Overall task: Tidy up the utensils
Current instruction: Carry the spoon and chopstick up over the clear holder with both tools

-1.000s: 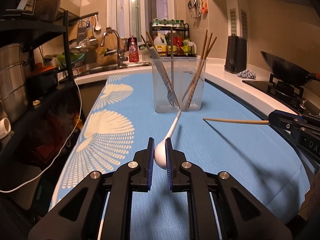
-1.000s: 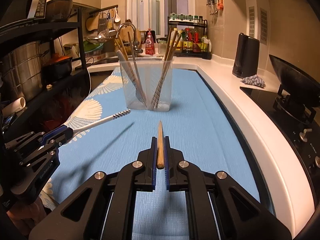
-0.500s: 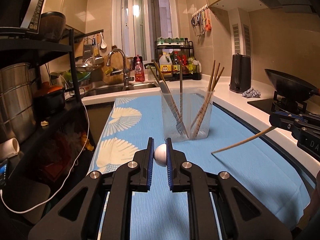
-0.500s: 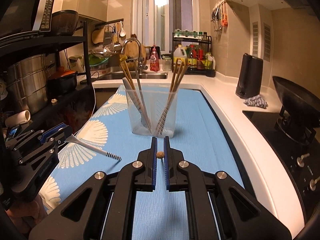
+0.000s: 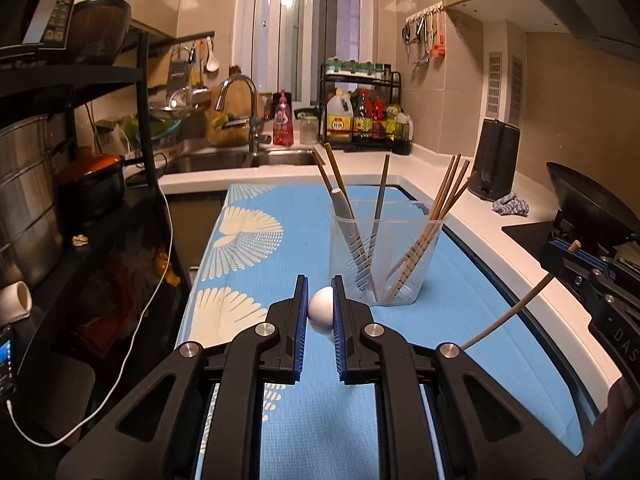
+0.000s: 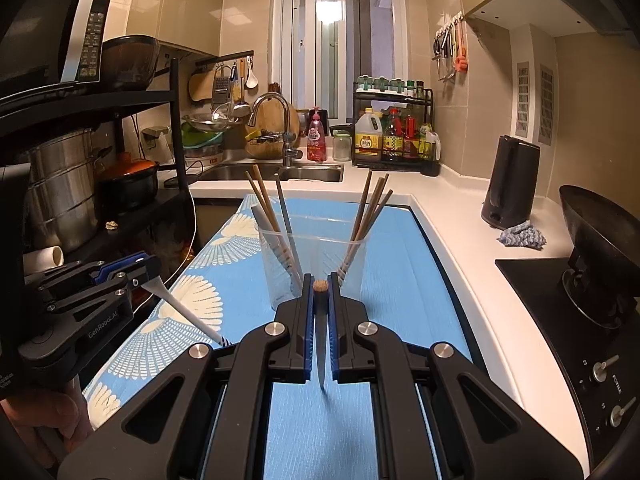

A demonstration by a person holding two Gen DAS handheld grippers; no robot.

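Observation:
My left gripper [image 5: 320, 284] is shut on the rounded end of a white utensil [image 5: 322, 306]. In the right wrist view the left gripper [image 6: 146, 270] is at the left, and the white utensil [image 6: 184, 310] slants down to a striped tip above the mat. My right gripper [image 6: 319, 280] is shut on a wooden chopstick [image 6: 321, 352] that hangs tip down. In the left wrist view the right gripper [image 5: 560, 250] is at the right with the chopstick [image 5: 508, 314] slanting down. A clear cup [image 5: 386, 252] [image 6: 352, 264] ahead of both grippers holds several chopsticks and utensils.
A blue mat [image 5: 280, 264] with white fan prints covers the counter. Behind it are a sink with a faucet [image 6: 276, 120] and a bottle rack [image 6: 394, 136]. A black shelf [image 5: 80, 184] with pots and a white cable stands left. A dark kettle [image 6: 510, 184] and a wok [image 6: 596, 224] are right.
Both grippers have risen above the mat. The white utensil and the chopstick have tipped from pointing forward to hanging down. The cup now sits lower in both views.

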